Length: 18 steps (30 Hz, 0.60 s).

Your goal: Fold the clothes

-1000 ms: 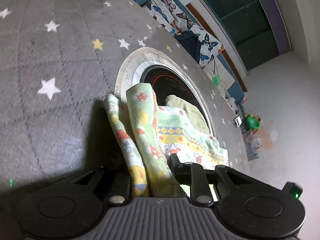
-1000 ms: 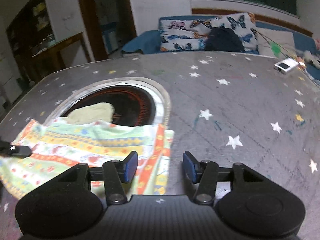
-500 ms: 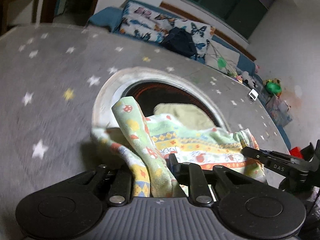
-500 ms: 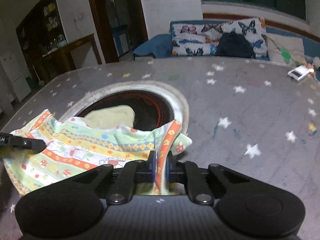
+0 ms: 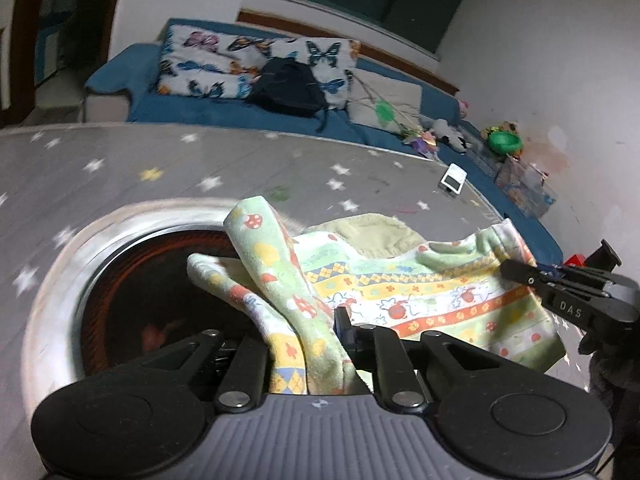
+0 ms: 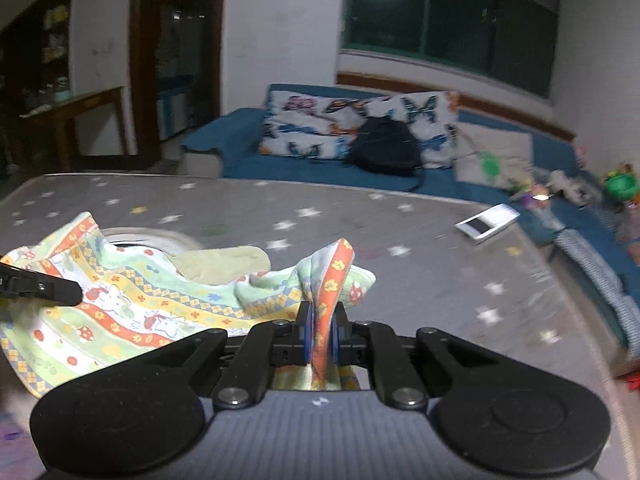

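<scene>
A pale green patterned cloth (image 5: 420,292) with mushrooms and orange bands hangs stretched between both grippers above the grey star-print table (image 5: 120,168). My left gripper (image 5: 304,340) is shut on one bunched corner. My right gripper (image 6: 320,328) is shut on the opposite orange-edged corner; its tip also shows in the left wrist view (image 5: 560,292). The cloth (image 6: 132,308) sags in the middle. A plain beige cloth (image 6: 224,264) lies under it.
A round dark recess with a metal ring (image 5: 72,264) is set in the table under the cloth. A white phone-like device (image 6: 486,224) lies at the table's far right. A blue sofa (image 6: 320,168) with butterfly cushions stands behind.
My right gripper closed on the cloth's orange-edged corner. Both grippers then lifted the cloth off the table, and both views tilted up toward the sofa.
</scene>
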Each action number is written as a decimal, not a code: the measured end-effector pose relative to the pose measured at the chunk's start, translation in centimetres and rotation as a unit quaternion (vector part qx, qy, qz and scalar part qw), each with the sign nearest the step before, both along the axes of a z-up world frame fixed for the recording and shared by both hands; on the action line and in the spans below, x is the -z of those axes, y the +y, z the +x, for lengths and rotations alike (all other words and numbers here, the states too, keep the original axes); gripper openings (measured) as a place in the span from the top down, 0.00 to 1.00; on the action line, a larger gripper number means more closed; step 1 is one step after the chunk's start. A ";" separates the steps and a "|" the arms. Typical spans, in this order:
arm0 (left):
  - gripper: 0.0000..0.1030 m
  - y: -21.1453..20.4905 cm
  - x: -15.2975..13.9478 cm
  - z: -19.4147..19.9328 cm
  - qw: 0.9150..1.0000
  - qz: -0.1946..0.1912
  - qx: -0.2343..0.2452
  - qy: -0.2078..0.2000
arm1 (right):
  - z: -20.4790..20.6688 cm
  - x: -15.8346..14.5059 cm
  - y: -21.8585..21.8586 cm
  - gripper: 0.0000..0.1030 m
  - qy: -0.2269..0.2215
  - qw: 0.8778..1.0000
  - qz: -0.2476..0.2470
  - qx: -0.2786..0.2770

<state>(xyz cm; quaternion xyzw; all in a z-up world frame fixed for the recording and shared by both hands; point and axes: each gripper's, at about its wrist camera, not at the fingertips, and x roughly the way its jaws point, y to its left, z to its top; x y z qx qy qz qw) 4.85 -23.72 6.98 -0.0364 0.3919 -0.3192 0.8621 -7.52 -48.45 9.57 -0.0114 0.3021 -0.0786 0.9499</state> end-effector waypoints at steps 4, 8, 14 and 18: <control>0.86 -3.7 0.4 1.3 1.000 -0.001 0.016 -0.007 | 0.8 -0.2 -2.4 0.92 0.002 0.999 -0.018 0.039; 0.86 -6.6 1.4 2.0 0.999 0.003 0.035 -0.002 | 1.3 0.5 -5.3 0.92 0.010 0.997 -0.021 0.075; 0.84 -8.0 3.7 2.3 0.999 0.026 0.038 0.019 | 1.4 3.1 -6.9 0.92 0.041 0.995 -0.021 0.094; 0.77 -7.4 4.5 2.6 0.999 0.026 0.031 0.030 | 1.5 4.3 -7.2 0.90 0.053 0.993 -0.014 0.101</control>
